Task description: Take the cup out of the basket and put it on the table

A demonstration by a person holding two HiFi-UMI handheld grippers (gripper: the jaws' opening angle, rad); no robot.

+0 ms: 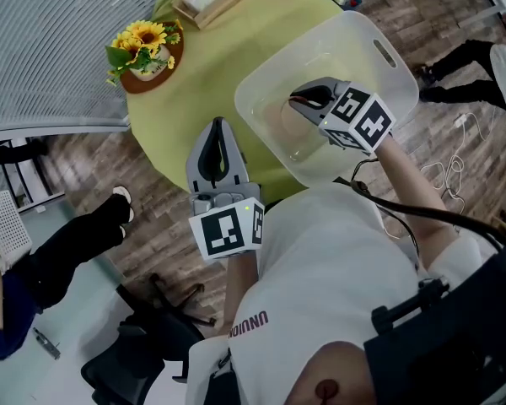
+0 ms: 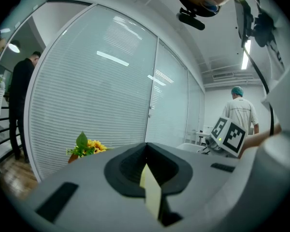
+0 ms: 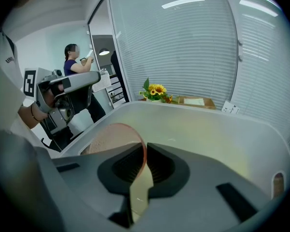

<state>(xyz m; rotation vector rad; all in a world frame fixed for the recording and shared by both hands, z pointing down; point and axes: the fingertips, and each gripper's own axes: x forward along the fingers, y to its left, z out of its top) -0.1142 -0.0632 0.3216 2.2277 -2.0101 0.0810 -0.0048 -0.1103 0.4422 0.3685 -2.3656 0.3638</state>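
Pinkish translucent cup (image 3: pixel 111 137), milky-clear basket (image 1: pixel 363 32), yellow-green table (image 1: pixel 211 66), yellow sunflowers (image 1: pixel 148 36).

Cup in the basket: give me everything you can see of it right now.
The cup looks like thin, translucent, pale peach plastic with a fine reddish rim. It is inside the milky plastic basket. The right gripper has its jaws closed on the cup's wall at the rim, one inside and one outside. The gripper body hides the lower part, so its tilt and whether it rests on the basket floor cannot be told.
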